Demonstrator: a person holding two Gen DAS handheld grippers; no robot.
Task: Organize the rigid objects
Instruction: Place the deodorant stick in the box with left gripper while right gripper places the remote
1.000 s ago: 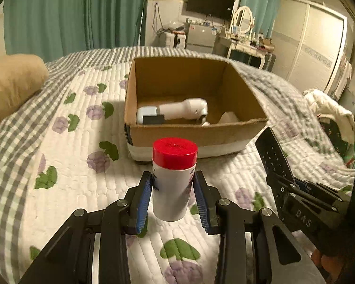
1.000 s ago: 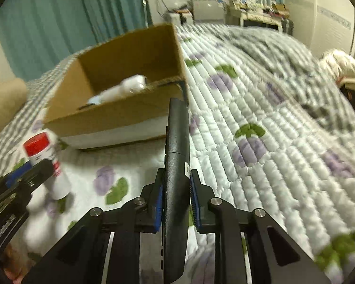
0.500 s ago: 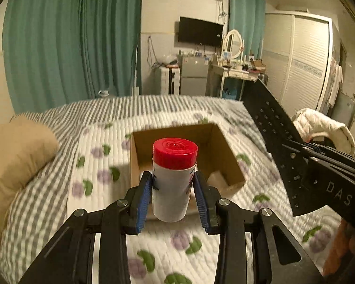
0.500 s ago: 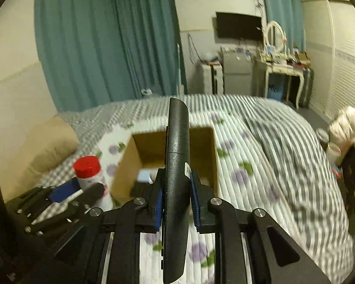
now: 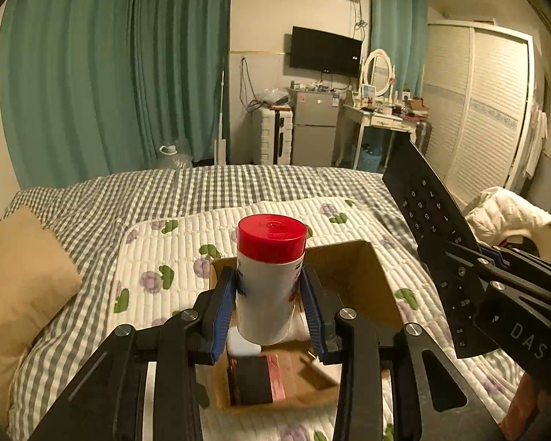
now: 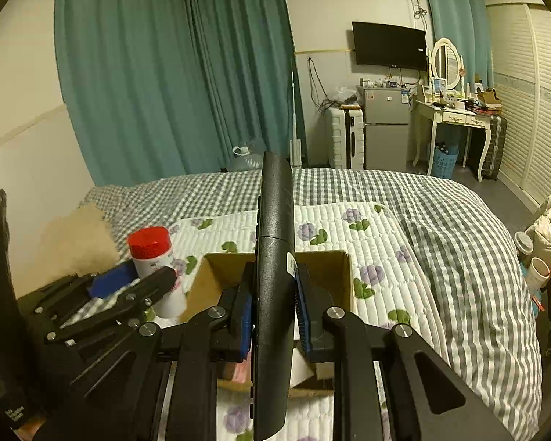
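Observation:
My left gripper (image 5: 270,307) is shut on a white bottle with a red cap (image 5: 270,275), held upright above the open cardboard box (image 5: 352,275). The same bottle (image 6: 154,261) shows at the left of the right wrist view, in the left gripper (image 6: 128,294). My right gripper (image 6: 273,308) is shut on a black remote control (image 6: 273,275), held edge-on over the box (image 6: 334,272). In the left wrist view the remote (image 5: 429,228) rises at the right with its buttons showing. Inside the box lie a white object and a dark, pink-edged item (image 5: 255,378).
The box sits on a white quilt with purple flowers (image 5: 158,253) over a grey checked bedspread (image 6: 459,228). A tan pillow (image 5: 14,283) lies at the left. A white jacket (image 5: 510,220) sits beside the bed at the right. Teal curtains, fridge and dressing table stand behind.
Both grippers have risen with their loads and now look down on the box from higher up. The box appears smaller and lower in both views, and more of the room shows.

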